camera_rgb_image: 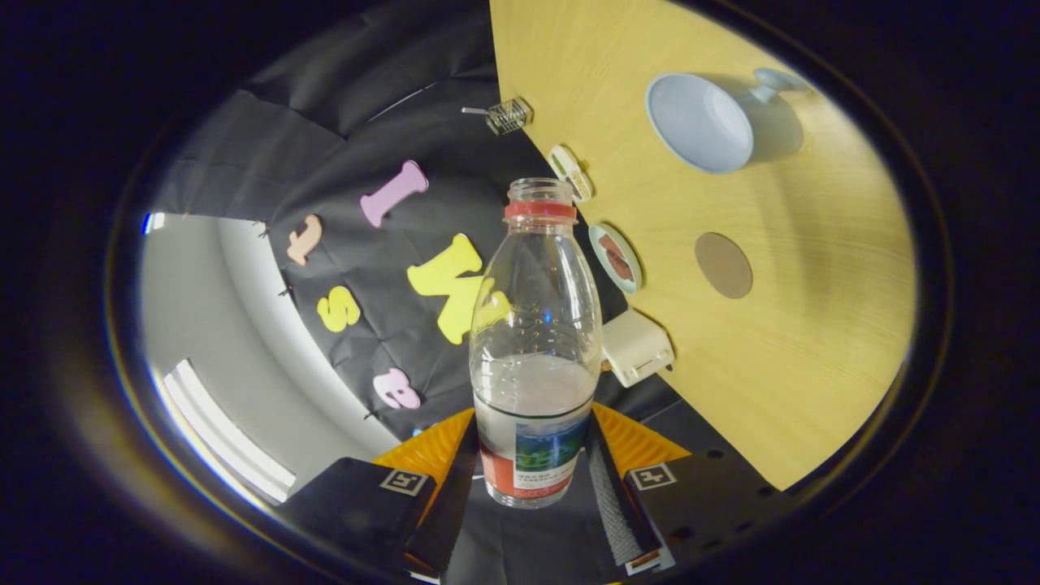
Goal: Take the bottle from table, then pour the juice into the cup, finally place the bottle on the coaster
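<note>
The gripper (532,471) is clamped on the clear plastic bottle (535,341), both fingers pressing its labelled lower body; the bottle is uncapped, has a red neck ring and is partly filled with pale liquid, and the small print on its green, blue and red label is too fine to read. Beyond the fingers and to their right, on the wooden table (812,341), lie the round brown coaster (723,265) and, farther off, the pale blue cup (700,122), well apart from each other

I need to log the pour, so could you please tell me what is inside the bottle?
The uncapped bottle, gripped between the fingers, holds liquid in roughly its lower part; above that it looks empty. The label hides the liquid lower down.
</note>
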The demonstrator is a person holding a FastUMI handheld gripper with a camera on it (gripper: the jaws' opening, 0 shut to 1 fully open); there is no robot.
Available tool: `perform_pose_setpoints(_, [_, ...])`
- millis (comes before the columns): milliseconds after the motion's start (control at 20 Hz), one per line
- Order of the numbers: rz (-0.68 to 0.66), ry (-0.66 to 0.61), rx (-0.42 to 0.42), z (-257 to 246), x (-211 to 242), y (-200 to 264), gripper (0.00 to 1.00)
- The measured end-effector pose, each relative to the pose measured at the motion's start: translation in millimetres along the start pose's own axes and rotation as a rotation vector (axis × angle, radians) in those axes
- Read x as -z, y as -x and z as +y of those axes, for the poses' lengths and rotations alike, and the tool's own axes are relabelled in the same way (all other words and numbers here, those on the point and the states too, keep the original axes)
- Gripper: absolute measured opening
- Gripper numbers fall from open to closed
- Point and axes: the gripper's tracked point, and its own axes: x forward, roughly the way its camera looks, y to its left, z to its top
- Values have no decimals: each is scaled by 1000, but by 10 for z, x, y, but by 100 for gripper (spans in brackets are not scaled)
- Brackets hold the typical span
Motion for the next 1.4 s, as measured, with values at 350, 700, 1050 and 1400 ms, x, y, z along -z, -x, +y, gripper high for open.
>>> perform_pose_setpoints(350, [28, 319, 123, -272, 114, 12, 75])
perform_pose_setpoints(700, [72, 766, 279, -636, 172, 216, 75])
perform_pose_setpoints(1050, [67, 1378, 341, -706, 70, 585, 76])
perform_pose_setpoints(1400, [-20, 1698, 298, -514, -66, 638, 76])
